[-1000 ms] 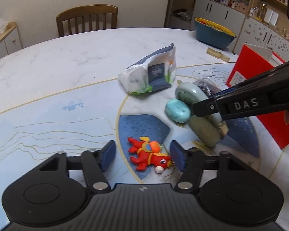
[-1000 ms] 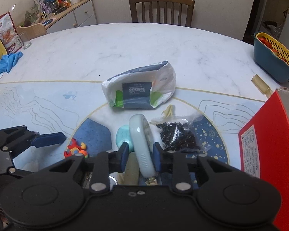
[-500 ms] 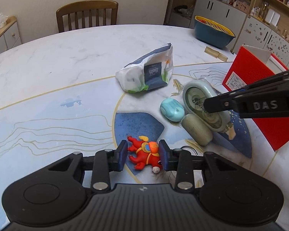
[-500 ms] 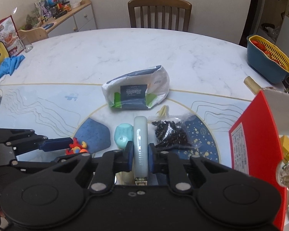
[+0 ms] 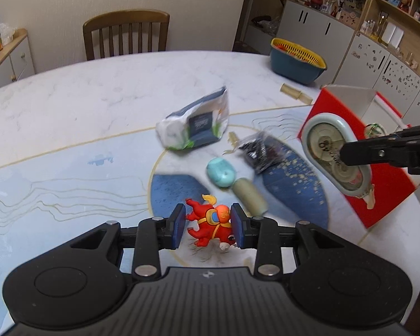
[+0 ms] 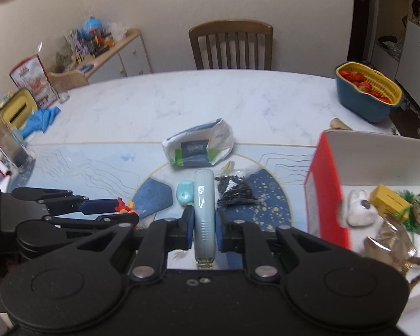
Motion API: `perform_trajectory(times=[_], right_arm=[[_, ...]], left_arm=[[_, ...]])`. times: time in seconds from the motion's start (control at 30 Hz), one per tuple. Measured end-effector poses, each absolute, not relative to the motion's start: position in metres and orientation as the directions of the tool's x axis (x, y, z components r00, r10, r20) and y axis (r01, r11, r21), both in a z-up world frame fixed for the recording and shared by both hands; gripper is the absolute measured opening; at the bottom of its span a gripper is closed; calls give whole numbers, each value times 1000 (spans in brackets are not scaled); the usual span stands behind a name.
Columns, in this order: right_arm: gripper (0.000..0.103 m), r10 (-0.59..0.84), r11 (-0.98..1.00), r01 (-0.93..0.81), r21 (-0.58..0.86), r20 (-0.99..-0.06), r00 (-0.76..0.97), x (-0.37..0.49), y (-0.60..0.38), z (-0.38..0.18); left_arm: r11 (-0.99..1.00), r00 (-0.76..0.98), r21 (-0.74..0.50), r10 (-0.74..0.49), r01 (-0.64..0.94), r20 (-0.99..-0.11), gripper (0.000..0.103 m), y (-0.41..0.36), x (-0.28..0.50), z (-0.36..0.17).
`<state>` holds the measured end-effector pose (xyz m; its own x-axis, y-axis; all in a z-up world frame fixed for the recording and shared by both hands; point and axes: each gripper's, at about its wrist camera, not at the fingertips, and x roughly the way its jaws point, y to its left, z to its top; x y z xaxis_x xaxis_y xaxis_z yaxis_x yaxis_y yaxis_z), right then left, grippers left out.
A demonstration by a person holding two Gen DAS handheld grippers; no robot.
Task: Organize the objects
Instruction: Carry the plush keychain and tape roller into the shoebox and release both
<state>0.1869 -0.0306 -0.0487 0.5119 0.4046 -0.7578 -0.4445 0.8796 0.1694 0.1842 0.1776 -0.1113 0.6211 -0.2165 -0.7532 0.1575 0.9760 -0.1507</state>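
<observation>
On the marble table (image 5: 70,98), near its right edge, stood a red box (image 6: 324,196) with a white inside, and in it lay a small white figure, a yellow block and some wrapped bits. Toward the table's middle lay a white and blue pouch (image 5: 194,123). Nearer, on the blue round of the printed mat, sat a clear bag of black bits (image 6: 235,190), a teal oval case (image 5: 221,172) and, touching it, a pale green pebble-shaped piece (image 5: 250,196). The right gripper (image 6: 204,225) was clamped on a pale green tape dispenser (image 5: 333,154), held on edge and lifted in front of the red box. The left gripper (image 5: 208,225) had its blue pads pressed on either side of a red and orange toy figure (image 5: 210,221), low above the mat; whether the toy touched the table could not be told.
</observation>
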Motion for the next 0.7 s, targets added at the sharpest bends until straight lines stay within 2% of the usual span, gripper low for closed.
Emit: perform_trajectory(times=[0.43,0.7], right_arm=[[14,421,893,-397,213,-708,567,191,-135,-13],[14,396,910,-360,208,-696,599,208,-202,-13]], left_arm=[[969,654,-147,-243,200,-716,34,110,178,-47],[957,683,-134,-278,258,-675,34,49,193,-4]])
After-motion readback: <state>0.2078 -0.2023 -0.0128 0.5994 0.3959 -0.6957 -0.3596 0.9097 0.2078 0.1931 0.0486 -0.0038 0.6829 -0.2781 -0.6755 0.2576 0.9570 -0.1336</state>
